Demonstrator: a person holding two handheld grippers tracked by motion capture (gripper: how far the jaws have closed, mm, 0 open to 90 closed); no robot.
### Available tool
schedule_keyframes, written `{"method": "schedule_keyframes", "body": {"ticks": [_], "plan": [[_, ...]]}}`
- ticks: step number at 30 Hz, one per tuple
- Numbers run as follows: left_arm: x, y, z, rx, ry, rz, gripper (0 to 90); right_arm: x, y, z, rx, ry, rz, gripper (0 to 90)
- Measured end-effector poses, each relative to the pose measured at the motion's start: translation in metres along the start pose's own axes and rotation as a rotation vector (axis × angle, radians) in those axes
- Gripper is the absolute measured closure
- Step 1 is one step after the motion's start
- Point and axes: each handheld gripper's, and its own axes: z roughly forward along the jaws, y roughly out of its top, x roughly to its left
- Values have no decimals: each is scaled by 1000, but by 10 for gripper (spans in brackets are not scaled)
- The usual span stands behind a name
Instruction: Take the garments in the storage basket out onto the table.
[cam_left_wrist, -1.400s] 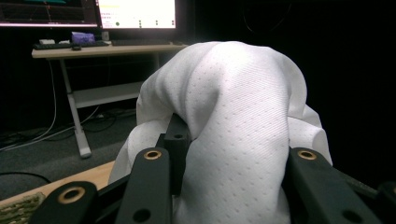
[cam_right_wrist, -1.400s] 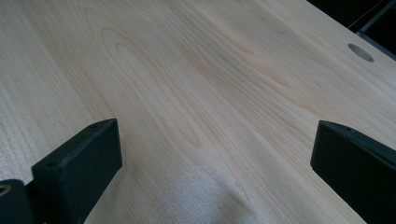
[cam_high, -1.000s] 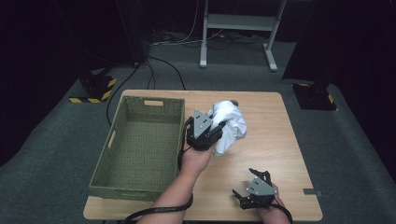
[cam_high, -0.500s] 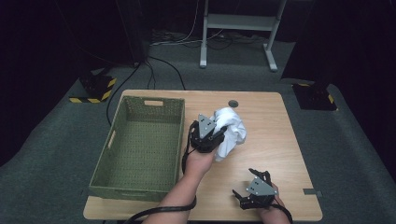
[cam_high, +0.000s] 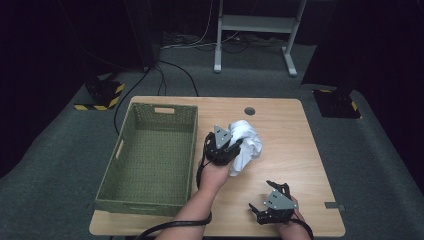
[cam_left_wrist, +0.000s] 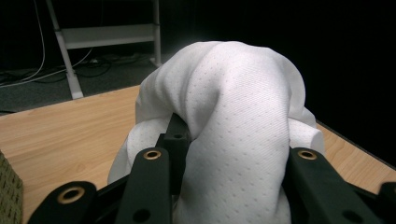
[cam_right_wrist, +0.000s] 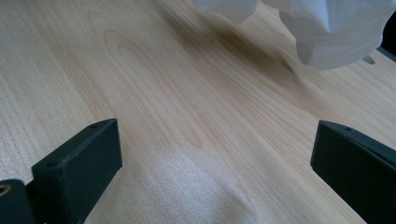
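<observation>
A crumpled white cloth (cam_high: 248, 140) is held above the middle of the wooden table (cam_high: 285, 125), just right of the basket. My left gripper (cam_high: 234, 148) is shut on it. In the left gripper view the cloth (cam_left_wrist: 233, 107) bulges up between the two black jaws and hides their tips. My right gripper (cam_high: 263, 197) rests low near the table's front right edge. Its jaws stand wide open with only bare wood between them (cam_right_wrist: 215, 154). The cloth's lower folds (cam_right_wrist: 327, 32) hang at the top of the right gripper view.
A green woven basket (cam_high: 192, 145) stands empty on the left half of the table. A round cable hole (cam_high: 249, 111) sits near the far edge. Behind the table are a white metal frame (cam_high: 255, 25) and cables on grey carpet.
My left gripper has sunk a little toward the table and the front edge, with the cloth still in it. The right gripper has stayed where it was.
</observation>
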Motion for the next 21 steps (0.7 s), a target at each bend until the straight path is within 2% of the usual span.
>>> {"method": "schedule_keyframes", "body": {"ticks": [21], "plan": [[3,-17,22,76,4,-31,640,0,0,0,0,5,-3,17]]}}
